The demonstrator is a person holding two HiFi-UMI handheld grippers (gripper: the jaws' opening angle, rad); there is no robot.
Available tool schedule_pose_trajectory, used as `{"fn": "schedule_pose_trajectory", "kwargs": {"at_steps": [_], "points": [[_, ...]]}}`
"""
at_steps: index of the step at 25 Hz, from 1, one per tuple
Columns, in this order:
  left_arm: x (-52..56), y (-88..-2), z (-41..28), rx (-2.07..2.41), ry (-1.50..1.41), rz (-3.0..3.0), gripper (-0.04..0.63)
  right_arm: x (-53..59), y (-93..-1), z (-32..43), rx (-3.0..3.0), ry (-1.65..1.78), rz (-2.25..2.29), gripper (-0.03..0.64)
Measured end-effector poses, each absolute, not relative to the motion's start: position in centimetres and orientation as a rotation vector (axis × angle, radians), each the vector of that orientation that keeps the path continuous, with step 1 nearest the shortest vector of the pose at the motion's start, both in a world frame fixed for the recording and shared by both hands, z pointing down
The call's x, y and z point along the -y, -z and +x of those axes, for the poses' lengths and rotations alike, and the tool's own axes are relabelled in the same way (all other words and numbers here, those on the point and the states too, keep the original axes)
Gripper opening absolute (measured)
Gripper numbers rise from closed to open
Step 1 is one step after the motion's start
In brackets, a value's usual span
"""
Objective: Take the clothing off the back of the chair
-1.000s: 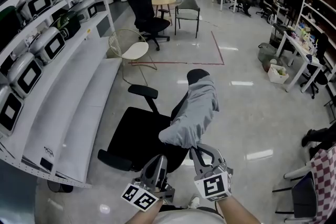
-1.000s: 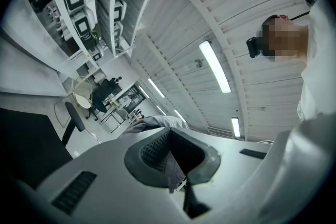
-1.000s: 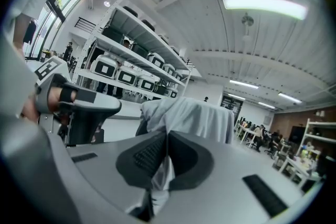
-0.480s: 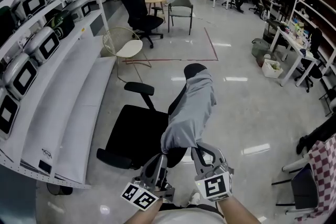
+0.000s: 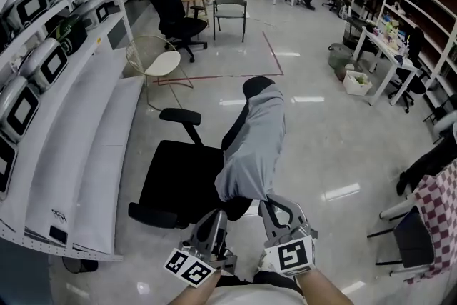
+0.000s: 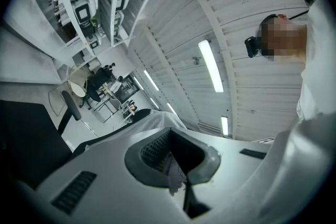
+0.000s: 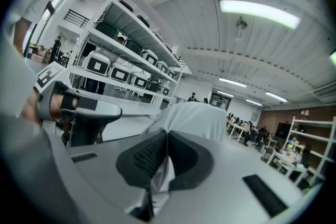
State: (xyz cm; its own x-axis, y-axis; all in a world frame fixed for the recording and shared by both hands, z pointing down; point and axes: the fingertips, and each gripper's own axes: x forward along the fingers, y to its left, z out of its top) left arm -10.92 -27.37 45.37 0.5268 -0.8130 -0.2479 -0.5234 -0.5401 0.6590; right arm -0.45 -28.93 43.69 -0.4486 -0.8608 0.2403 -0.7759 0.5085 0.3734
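Observation:
A grey garment [image 5: 253, 136] is draped over the backrest of a black office chair [image 5: 178, 175], covering it from just under the headrest [image 5: 255, 86] down to the lower edge. My left gripper [image 5: 218, 216] is shut on the garment's near hem, with a fold of cloth [image 6: 173, 176] pinched between its pads. Just to its right, my right gripper [image 5: 266, 206] is also shut on the hem, and grey fabric [image 7: 157, 176] hangs out between its jaws. Beyond each pair of jaws the garment [image 7: 194, 118] rises over the chair back [image 6: 152, 120].
White shelving [image 5: 71, 118] with boxed devices runs along the left, close to the chair's armrest [image 5: 178, 116]. A wire chair with a white seat [image 5: 161, 64] stands behind. Desks and people fill the far room. A checkered cloth [image 5: 439, 211] hangs at the right edge.
Both grippers keep their hold on the hem. The chair and garment sit slightly farther left and higher in the head view, and the cloth looks drawn a little straighter toward me.

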Motion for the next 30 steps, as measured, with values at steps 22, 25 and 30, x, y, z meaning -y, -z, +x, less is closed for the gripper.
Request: {"fn": "schedule_pose_trajectory", "kwargs": {"at_steps": [22, 25, 30], "points": [[23.3, -46.9, -9.4, 1.010, 0.756, 2.232, 0.008, 23.4, -44.4, -1.2, 2.346, 0.275, 1.313, 0.020], [21.7, -46.5, -8.8, 1.051, 0.762, 2.241, 0.008, 21.8, -44.2, -0.9, 2.400, 0.288, 1.284, 0.020], [17.2, -45.6, -7.5, 1.153, 0.779, 2.227, 0.008, 18.1, -43.0, 0.0, 2.496, 0.305, 1.211, 0.020]]}}
